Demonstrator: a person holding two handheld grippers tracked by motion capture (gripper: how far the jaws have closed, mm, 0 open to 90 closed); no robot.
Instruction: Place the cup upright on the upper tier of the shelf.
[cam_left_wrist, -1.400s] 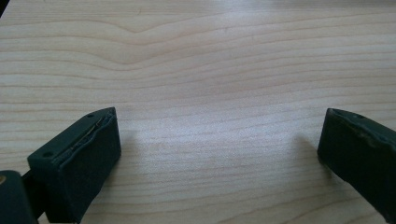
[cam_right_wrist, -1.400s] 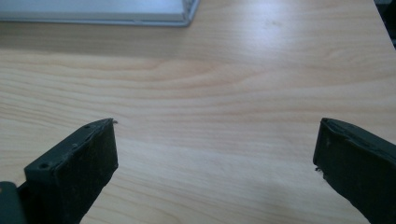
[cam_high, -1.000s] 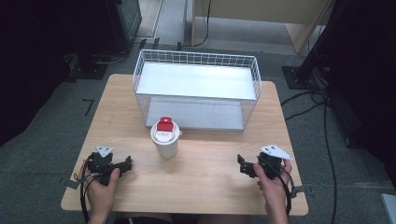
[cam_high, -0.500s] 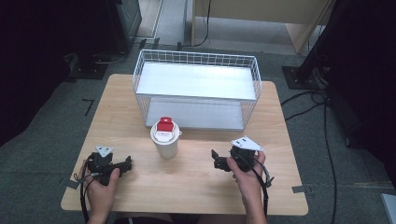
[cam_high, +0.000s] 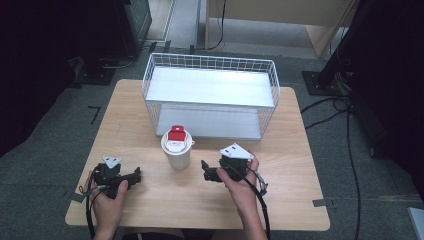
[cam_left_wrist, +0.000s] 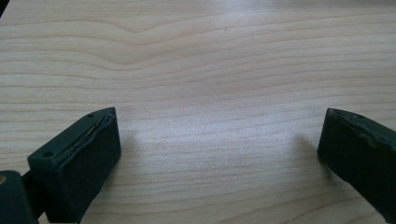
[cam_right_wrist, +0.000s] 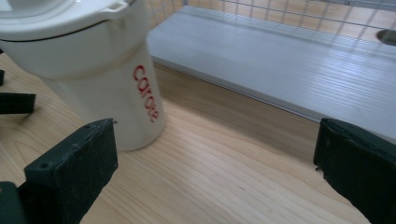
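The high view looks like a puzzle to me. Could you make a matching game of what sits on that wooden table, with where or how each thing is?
Things:
1. white paper cup with red-tabbed lid
2. white wire basket with two shelves
3. left gripper
4. right gripper

Places or states:
A. far half of the light wooden table
B. open, just right of the cup
C. standing upright in front of the basket
D. open, near the table's left front

Pairs: 1-C, 2-A, 3-D, 4-B
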